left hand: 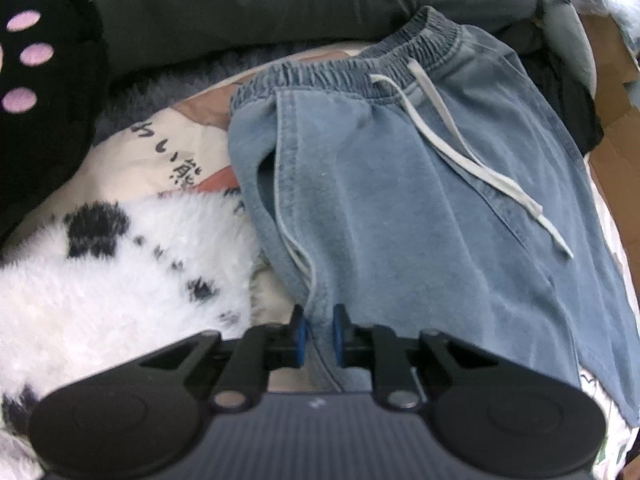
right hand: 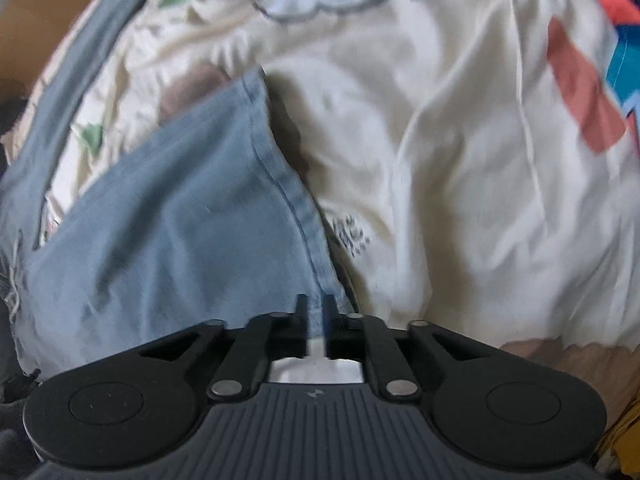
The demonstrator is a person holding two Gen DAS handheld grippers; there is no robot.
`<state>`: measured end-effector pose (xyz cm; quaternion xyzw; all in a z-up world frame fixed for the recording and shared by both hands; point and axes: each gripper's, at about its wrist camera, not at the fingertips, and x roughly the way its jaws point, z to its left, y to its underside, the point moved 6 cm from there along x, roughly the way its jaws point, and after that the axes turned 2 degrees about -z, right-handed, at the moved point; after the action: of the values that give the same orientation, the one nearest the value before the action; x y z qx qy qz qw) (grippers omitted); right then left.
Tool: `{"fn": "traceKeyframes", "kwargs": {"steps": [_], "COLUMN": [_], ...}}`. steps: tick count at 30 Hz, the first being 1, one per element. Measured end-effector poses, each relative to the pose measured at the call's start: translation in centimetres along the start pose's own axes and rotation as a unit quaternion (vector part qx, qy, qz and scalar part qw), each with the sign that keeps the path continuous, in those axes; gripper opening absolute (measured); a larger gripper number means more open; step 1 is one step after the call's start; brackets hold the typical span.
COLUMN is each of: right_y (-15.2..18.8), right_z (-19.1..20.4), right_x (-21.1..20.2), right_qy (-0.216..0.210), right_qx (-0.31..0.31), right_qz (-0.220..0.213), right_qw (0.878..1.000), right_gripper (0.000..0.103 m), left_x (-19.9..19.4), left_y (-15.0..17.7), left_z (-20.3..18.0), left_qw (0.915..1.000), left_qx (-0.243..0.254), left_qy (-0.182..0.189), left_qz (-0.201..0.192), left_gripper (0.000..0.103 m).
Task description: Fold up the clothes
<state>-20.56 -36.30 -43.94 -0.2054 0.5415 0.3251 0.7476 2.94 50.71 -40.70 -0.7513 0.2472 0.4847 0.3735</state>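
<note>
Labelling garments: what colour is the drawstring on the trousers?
White drawstring on light blue denim trousers; clearest in the left wrist view.

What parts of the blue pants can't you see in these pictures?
- Left wrist view: the lower legs of the blue pants are cut off by the picture's edge and hidden behind the left gripper.
- Right wrist view: the pants are blurred, and the right gripper covers the pinched edge.

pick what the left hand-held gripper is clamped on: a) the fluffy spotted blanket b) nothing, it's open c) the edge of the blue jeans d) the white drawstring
c: in the left wrist view the left hand-held gripper has its blue pads closed on a fold at the edge of the jeans, while the drawstring lies loose further up and the spotted blanket sits off to the side.
</note>
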Motion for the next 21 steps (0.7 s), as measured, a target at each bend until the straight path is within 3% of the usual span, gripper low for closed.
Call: {"fn": "traceKeyframes", "kwargs": {"steps": [1, 2, 7, 11, 15, 21], "right_y": [0.3, 0.5, 1.6, 1.4, 1.0, 0.8], "right_z": [-0.3, -0.7, -2.6, -2.6, -0.8, -0.8], "right_x": [0.3, 0.6, 2.3, 2.8, 2.2, 1.8], "right_qy": [0.001, -0.001, -0.004, -0.038, -0.050, -0.066], "right_qx": [0.006, 0.015, 0.059, 0.086, 0.047, 0.064], "right_qz": [0.000, -0.002, 0.024, 0.007, -0.012, -0.039], "right_qw": [1.000, 1.000, 0.998, 0.996, 0.998, 0.995], "right_gripper": [0.045, 0.047, 0.047, 0.047, 0.045, 0.044], "left_x": [0.1, 0.2, 0.6, 1.0, 1.3, 1.6], "left_y": [0.0, 0.1, 0.1, 0.1, 0.3, 0.3], "left_z": [0.0, 0.0, 0.0, -0.1, -0.1, -0.1], "left_qw": [1.0000, 1.0000, 1.0000, 0.9999, 0.9999, 0.9999], "left_qx": [0.000, 0.001, 0.005, 0.011, 0.009, 0.007], "left_qy": [0.000, 0.000, -0.004, -0.007, -0.010, -0.009], "left_qz": [0.000, -0.001, 0.000, 0.002, -0.001, -0.003], "left_gripper": [0.014, 0.014, 0.015, 0.015, 0.015, 0.016]}}
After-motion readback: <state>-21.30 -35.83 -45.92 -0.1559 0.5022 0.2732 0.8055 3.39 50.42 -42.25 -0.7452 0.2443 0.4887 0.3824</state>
